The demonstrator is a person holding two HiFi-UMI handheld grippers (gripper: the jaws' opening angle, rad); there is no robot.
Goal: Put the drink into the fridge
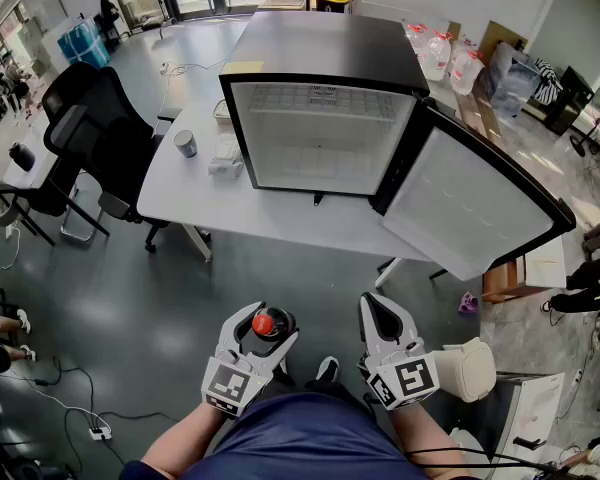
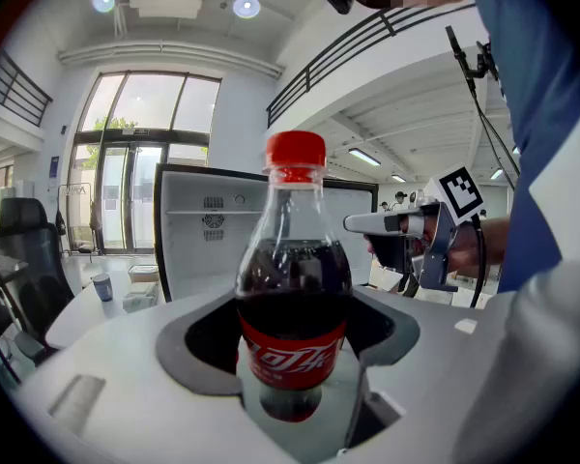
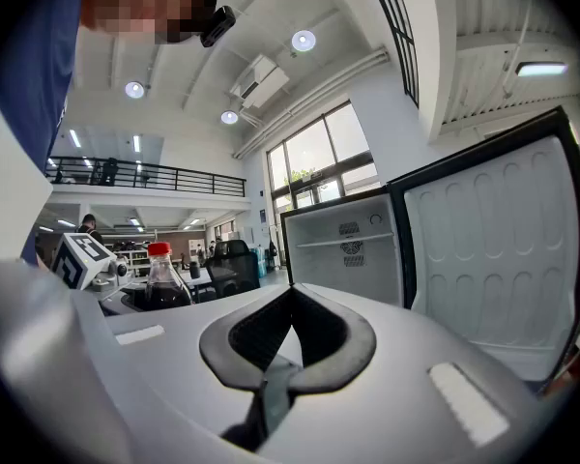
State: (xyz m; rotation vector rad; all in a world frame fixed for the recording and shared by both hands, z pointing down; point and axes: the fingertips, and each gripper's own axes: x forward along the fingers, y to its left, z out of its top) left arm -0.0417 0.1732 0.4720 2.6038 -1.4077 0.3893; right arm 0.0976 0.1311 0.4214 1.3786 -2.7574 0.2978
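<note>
Where views differ: head view shows only the red cap of the cola bottle; left gripper view, its label.
Left gripper: jaws wide, clasping bottle upright.
Right gripper: jaws together, empty.
Fridge: open on table, beyond; chair beside.

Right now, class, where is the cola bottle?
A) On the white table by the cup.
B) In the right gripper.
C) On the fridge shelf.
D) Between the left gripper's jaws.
D: the left gripper view shows the cola bottle upright between the jaws of the left gripper, and the right gripper is shut on nothing.
</note>
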